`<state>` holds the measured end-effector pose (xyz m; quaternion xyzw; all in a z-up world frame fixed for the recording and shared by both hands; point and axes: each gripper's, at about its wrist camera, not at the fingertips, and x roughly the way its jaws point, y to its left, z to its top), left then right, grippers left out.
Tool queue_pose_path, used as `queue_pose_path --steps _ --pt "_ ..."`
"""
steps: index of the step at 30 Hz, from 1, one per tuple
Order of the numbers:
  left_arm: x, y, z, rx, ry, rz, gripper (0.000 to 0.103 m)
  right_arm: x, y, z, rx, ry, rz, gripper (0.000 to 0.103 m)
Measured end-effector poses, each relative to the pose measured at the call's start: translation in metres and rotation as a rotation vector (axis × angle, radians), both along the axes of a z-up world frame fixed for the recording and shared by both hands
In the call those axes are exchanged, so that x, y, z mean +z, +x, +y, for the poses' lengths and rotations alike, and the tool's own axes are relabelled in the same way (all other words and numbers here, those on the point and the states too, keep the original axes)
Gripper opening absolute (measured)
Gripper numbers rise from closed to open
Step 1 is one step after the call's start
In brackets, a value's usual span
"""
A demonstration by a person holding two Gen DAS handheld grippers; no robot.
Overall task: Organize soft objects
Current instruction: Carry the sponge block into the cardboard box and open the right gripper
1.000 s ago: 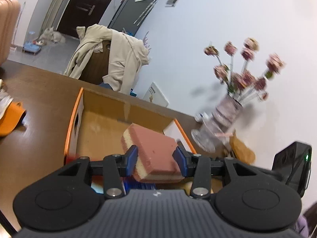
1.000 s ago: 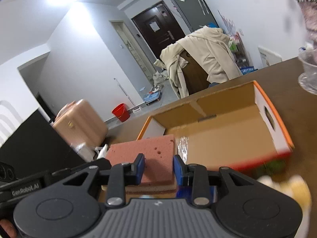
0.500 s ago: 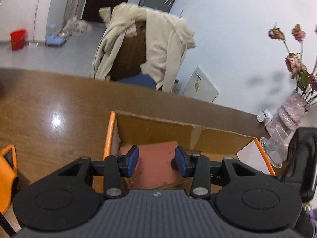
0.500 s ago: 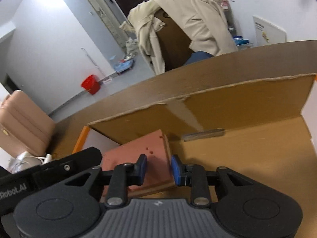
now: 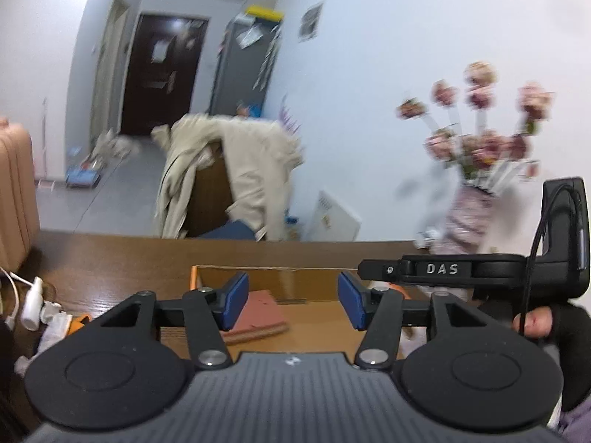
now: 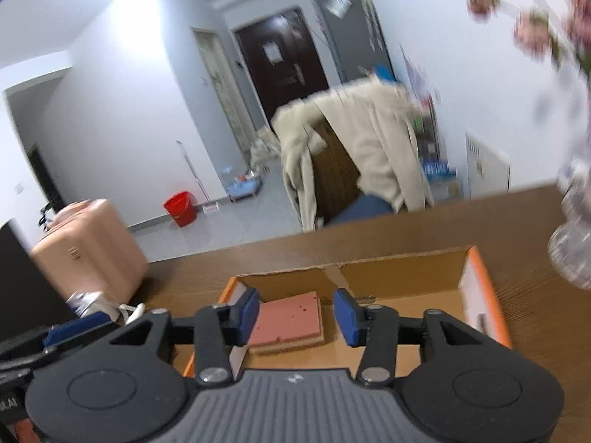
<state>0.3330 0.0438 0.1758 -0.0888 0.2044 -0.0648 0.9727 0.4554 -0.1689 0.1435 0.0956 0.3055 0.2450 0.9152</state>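
A pink sponge with a tan underside (image 6: 286,323) lies flat in the left part of an open cardboard box with orange edges (image 6: 485,295). It also shows in the left wrist view (image 5: 260,315), inside the same box (image 5: 295,280). My left gripper (image 5: 292,304) is open and empty above the box. My right gripper (image 6: 295,315) is open and empty, just above and behind the sponge. The other hand-held gripper (image 5: 480,269) shows at the right of the left wrist view.
The box stands on a brown wooden table (image 6: 406,232). A vase of pink flowers (image 5: 469,217) stands at the right. A glass vessel (image 6: 572,251) stands right of the box. Small white items and cables (image 5: 33,302) lie at the table's left. A chair with a beige coat (image 5: 236,181) is behind the table.
Both grippers let go of the pink sponges, opened wide and drew back and up from the box. A sponge now lies flat inside the box.
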Motion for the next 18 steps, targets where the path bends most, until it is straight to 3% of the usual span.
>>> queue_pose_path --steps 4,8,10,13,18 --pt "0.006 -0.078 -0.009 -0.008 -0.004 -0.083 0.069 0.028 -0.081 -0.020 0.032 -0.028 -0.123 0.068" --pt "-0.008 -0.157 -0.014 -0.023 0.024 -0.133 0.073 0.034 -0.157 -0.029 0.057 -0.079 -0.206 0.071" --pt "-0.021 -0.192 -0.016 -0.018 0.057 -0.163 0.082 0.027 -0.191 -0.034 0.058 -0.095 -0.224 0.073" --pt "-0.046 -0.235 -0.017 -0.002 0.112 -0.190 0.084 0.004 -0.238 -0.040 0.032 -0.102 -0.229 0.075" --pt "-0.084 -0.273 -0.012 -0.006 0.116 -0.144 0.089 -0.044 -0.287 -0.052 -0.093 -0.107 -0.186 0.078"
